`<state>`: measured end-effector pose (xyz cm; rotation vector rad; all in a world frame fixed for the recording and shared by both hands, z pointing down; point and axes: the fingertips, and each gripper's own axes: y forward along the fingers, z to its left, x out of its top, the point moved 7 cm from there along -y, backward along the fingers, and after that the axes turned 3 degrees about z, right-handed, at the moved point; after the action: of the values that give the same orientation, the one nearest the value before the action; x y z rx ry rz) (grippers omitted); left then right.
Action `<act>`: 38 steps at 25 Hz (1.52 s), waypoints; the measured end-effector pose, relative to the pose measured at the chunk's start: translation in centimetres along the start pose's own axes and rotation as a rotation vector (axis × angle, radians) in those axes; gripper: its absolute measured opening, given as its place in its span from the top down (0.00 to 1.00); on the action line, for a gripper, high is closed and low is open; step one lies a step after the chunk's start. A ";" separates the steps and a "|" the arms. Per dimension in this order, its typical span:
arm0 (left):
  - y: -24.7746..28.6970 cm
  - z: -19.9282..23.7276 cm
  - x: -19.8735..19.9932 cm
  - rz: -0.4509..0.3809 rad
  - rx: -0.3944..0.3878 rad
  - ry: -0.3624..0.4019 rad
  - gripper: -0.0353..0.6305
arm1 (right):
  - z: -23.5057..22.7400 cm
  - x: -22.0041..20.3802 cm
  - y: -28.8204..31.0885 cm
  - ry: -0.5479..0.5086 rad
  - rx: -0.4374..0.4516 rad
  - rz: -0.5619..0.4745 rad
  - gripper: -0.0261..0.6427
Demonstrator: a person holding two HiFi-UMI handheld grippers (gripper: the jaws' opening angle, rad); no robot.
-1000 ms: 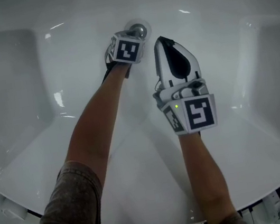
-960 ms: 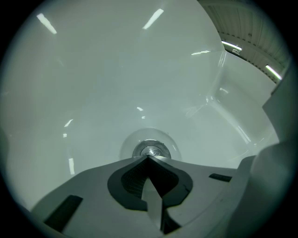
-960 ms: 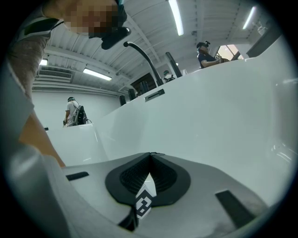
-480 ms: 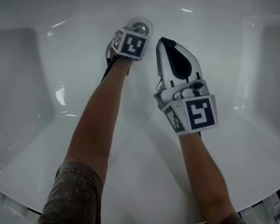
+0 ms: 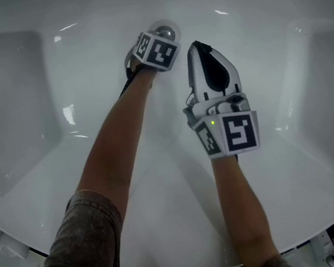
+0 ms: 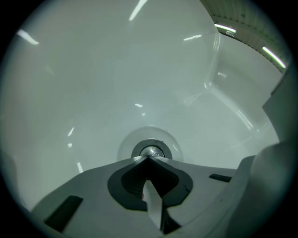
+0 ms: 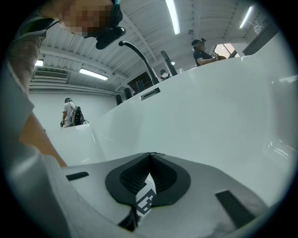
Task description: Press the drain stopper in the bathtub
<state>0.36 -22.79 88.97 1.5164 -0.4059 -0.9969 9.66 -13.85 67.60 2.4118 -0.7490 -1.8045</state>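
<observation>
With jaws closed on nothing, the left gripper (image 6: 149, 159) points its tip right at the chrome drain stopper (image 6: 152, 150) on the white bathtub (image 5: 299, 157) floor, while the right gripper (image 5: 198, 47), likewise closed and empty, hovers just beside it.

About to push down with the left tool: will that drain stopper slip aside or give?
Probably rigid: the drain stopper looks like polished metal. Its shiny domed top may let the shut left tool skid. Seated in its ring, it probably only sinks.
</observation>
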 end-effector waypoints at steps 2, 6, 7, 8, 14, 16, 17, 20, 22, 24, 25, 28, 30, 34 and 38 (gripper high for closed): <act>-0.2 0.2 0.1 -0.014 -0.027 -0.062 0.94 | -0.3 0.3 0.0 0.000 -0.002 -0.004 0.96; -0.5 0.2 -0.1 -0.055 -0.037 -0.117 0.94 | -0.6 0.2 0.0 -0.003 -0.009 0.003 0.96; -0.6 0.2 -0.2 -0.063 -0.036 -0.127 0.94 | -0.6 0.2 0.0 -0.003 -0.009 0.004 0.96; -0.7 0.3 -0.2 -0.071 -0.036 -0.137 0.94 | -0.6 0.2 0.0 -0.004 -0.008 0.004 0.96; -1.3 0.3 -0.7 -0.076 -0.056 -0.192 0.94 | -0.6 0.1 0.0 -0.022 -0.008 0.014 0.96; -1.7 0.2 -1.2 -0.054 -0.061 -0.219 0.94 | -0.7 0.2 -0.2 -0.030 -0.010 0.018 0.96; -2.1 0.0 -1.4 -0.052 -0.063 -0.229 0.94 | -0.7 0.3 -0.5 -0.037 -0.011 0.022 0.96; -4.2 -0.7 -1.6 -0.075 -0.065 -0.238 0.94 | -0.2 0.8 -1.4 -0.067 -0.007 0.047 0.96; -6.4 -1.0 -1.8 -0.082 -0.064 -0.255 0.94 | 0.6 1.9 -1.8 -0.093 -0.002 0.068 0.96; -8.9 -1.3 -1.7 -0.091 -0.060 -0.272 0.94 | 1.6 3.6 -2.3 -0.105 0.002 0.076 0.96; -10.1 -1.4 -1.5 -0.101 -0.054 -0.279 0.94 | 2.1 4.6 -2.5 -0.107 0.004 0.077 0.96; -13.9 -2.1 -0.4 -0.103 -0.035 -0.296 0.94 | 3.6 7.7 -3.6 -0.120 0.016 0.077 0.96; -16.8 -2.6 0.5 -0.097 -0.031 -0.299 0.94 | 4.5 9.8 -4.6 -0.118 0.016 0.077 0.96; -23.7 -3.5 2.3 -0.102 -0.027 -0.320 0.94 | 6.8 14.1 -7.3 -0.116 0.017 0.084 0.96; -30.4 -4.3 3.9 -0.116 -0.030 -0.334 0.94 | 8.7 17.9 -10.0 -0.112 0.020 0.095 0.96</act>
<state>-2.76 -16.13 58.93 1.3597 -0.5395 -1.3497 9.00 -9.96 45.71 2.2599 -0.8789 -1.9170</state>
